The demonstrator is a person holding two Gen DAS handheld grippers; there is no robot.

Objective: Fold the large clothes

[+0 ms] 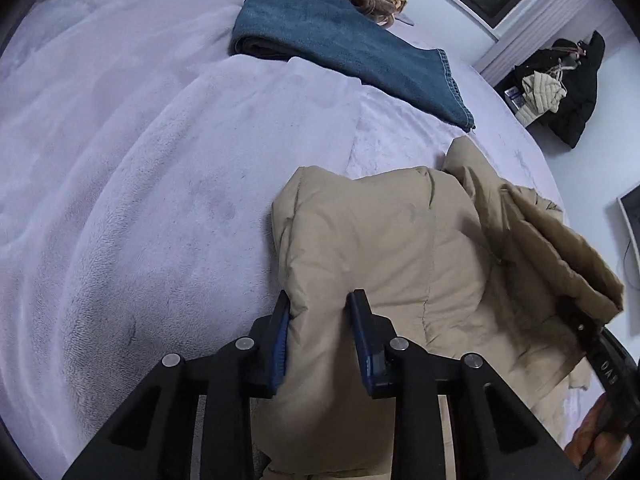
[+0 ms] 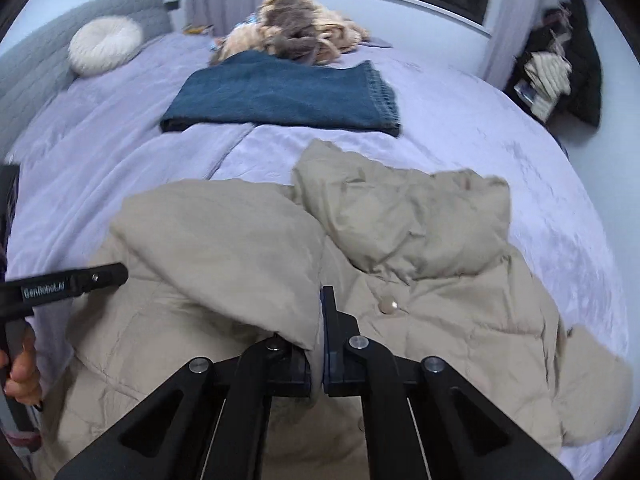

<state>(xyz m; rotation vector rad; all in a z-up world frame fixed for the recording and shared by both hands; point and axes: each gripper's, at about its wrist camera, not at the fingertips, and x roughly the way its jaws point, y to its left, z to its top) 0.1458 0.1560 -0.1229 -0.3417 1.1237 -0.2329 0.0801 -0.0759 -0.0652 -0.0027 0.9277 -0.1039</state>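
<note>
Beige puffer jacket [image 1: 384,248]: we are pinching it in both tongs, left [image 1: 320,344] and right [image 2: 320,344], clamped on padded folds, readying a fold on the bed [image 1: 120,160].

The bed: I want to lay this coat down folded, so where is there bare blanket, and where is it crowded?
Bare lavender blanket lies between the beige coat and the folded blue jeans, and stretches toward the round white cushion. Another free strip runs right of the coat. The far end is crowded: a clothes heap sits behind the jeans.
</note>
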